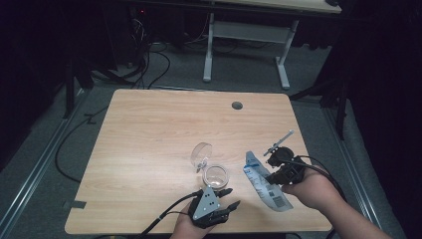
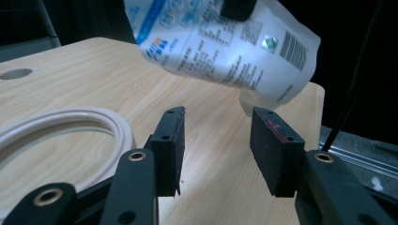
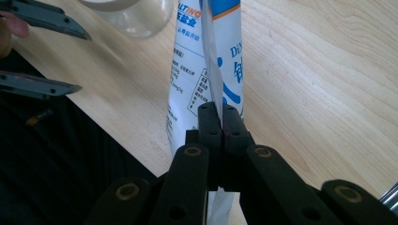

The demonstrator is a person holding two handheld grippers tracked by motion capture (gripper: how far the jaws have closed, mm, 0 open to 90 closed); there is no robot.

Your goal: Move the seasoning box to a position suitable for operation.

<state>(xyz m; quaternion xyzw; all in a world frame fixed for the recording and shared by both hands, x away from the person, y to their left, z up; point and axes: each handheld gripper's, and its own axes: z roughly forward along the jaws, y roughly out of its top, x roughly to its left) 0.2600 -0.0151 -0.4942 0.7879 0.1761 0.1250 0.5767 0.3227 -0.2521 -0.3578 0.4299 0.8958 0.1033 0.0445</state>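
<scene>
A white and blue printed pouch point(image 1: 263, 185) hangs tilted over the table's front right, pinched in my right gripper point(image 1: 271, 177). In the right gripper view the jaws point(image 3: 219, 115) are shut on the pouch's point(image 3: 197, 61) folded edge. A small glass jar point(image 1: 216, 175) stands just left of it, its hinged lid point(image 1: 201, 154) swung open. My left gripper point(image 1: 233, 196) is at the front edge beside the jar, open with nothing between its pads point(image 2: 218, 119). From there the pouch point(image 2: 225, 42) hangs above and beyond the jaws, and the jar's pale rim point(image 2: 70, 119) sits at the left.
The wooden table point(image 1: 164, 124) has a round cable hole point(image 1: 237, 105) near its far edge. Behind it stands another desk on white legs point(image 1: 208, 50), with cables on the grey floor point(image 1: 149, 64). The left gripper's two jaw tips point(image 3: 56, 28) show beside the jar point(image 3: 136, 18).
</scene>
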